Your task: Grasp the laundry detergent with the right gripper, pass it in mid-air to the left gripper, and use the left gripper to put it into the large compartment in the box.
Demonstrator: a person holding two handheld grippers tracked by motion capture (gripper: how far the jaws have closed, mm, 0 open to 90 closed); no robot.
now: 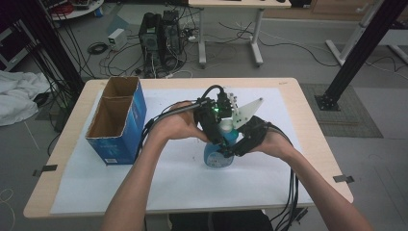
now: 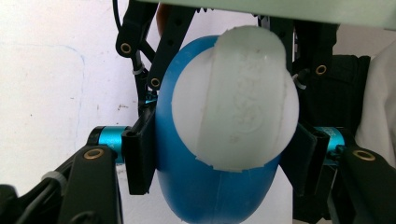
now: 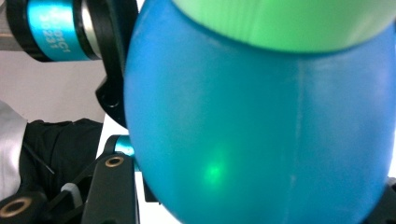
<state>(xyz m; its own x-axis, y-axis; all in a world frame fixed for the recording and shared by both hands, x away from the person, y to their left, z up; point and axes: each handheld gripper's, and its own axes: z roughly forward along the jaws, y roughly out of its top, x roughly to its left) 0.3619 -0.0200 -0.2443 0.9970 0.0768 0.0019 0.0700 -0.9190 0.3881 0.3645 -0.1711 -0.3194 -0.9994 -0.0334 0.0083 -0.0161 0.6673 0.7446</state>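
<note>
Gripping a rounded blue plastic bottle (image 1: 214,155) with a white cap (image 2: 236,102) at bench (image 1: 269,183) centre — left gripper (image 1: 219,139) and right gripper (image 1: 230,151) both clamping its sides, probably steadying it for handling. Standing at nine o'clock — open blue cardboard box (image 1: 118,120).

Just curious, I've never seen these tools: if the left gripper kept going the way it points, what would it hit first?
The blue bottle: its white cap sits right ahead, and the left gripper already appears closed on its sides.
</note>
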